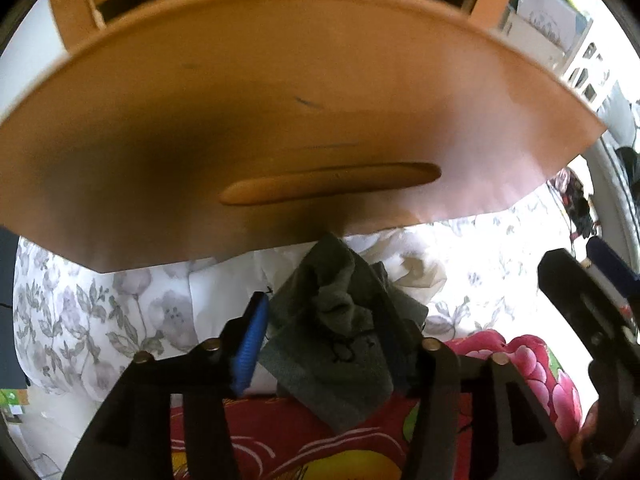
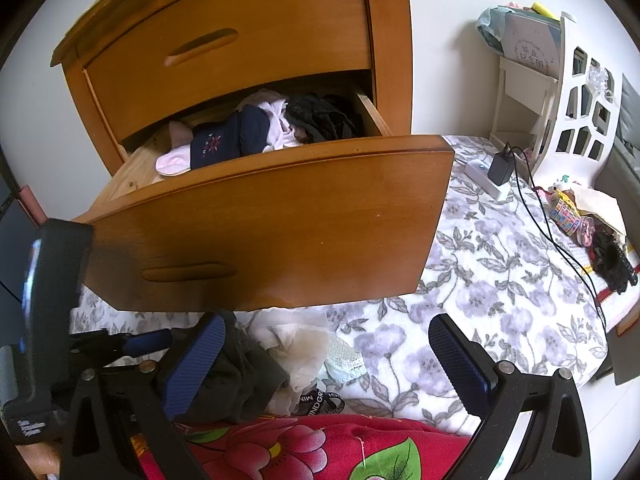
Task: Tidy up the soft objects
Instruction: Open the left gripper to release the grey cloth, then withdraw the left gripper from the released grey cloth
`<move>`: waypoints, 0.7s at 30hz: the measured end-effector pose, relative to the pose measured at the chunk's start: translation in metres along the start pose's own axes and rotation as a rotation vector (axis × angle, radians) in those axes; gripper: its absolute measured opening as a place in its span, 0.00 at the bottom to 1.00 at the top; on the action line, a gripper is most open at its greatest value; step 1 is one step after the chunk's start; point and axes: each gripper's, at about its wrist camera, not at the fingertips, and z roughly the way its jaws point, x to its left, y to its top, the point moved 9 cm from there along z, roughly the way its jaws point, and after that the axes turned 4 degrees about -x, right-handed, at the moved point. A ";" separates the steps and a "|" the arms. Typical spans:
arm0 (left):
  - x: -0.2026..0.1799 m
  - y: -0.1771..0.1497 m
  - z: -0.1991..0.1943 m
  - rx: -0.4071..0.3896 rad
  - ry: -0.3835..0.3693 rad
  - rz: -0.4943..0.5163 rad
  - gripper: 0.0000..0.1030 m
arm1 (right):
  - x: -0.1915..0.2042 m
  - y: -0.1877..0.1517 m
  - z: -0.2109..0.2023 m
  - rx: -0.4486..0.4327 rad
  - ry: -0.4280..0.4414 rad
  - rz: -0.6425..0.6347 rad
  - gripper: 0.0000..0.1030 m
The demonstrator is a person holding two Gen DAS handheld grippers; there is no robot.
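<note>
**Asker:** Below the open drawer, what have you got?

**Me:** Under the drawer front [image 1: 280,128] my left hand-held gripper [image 1: 324,320] stands partly spread around a dark green cloth [image 1: 340,320]. One blue pad [image 1: 254,340] sits beside the cloth's left edge with a thin gap showing. The other finger is covered by folds, so I can't tell whether it touches. I read it as released, the cloth bunched loosely between the fingers, over the floral bedspread [image 1: 100,312].

**Asker:** And your right one?

**Me:** My right hand-held gripper [image 2: 340,360] is spread wide with nothing between the pads. From its camera the same dark cloth [image 2: 240,376] lies behind the left blue pad, partly blocked by it, and a pale crumpled garment [image 2: 296,344] lies just beside.

**Asker:** What's in the drawer?

**Me:** A navy piece with a small emblem [image 2: 228,140], something pale pink [image 2: 172,162], white fabric and a black lacy heap [image 2: 320,118], all piled together. The drawer's back is hidden under the closed upper drawer [image 2: 224,44].

**Asker:** Anything else unclear?

**Me:** A red flowered blanket [image 2: 320,448] is cut off at the bottom edge. A black strap with white lettering [image 2: 320,400] is only partly readable. The far clutter [image 2: 580,220] by the white headboard is too small to name.
</note>
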 end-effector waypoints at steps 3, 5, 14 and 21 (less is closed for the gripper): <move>0.006 0.000 -0.010 -0.040 -0.007 -0.033 0.60 | 0.000 0.000 0.000 0.001 0.001 0.001 1.00; 0.011 -0.002 -0.018 -0.057 -0.013 -0.058 0.60 | 0.000 0.000 0.000 0.001 0.000 0.002 1.00; 0.055 0.004 -0.065 -0.243 0.044 -0.176 0.63 | 0.000 -0.002 0.001 0.005 -0.006 -0.004 1.00; 0.089 0.009 -0.101 -0.397 0.117 -0.221 0.84 | 0.000 -0.002 0.002 0.011 -0.015 -0.012 1.00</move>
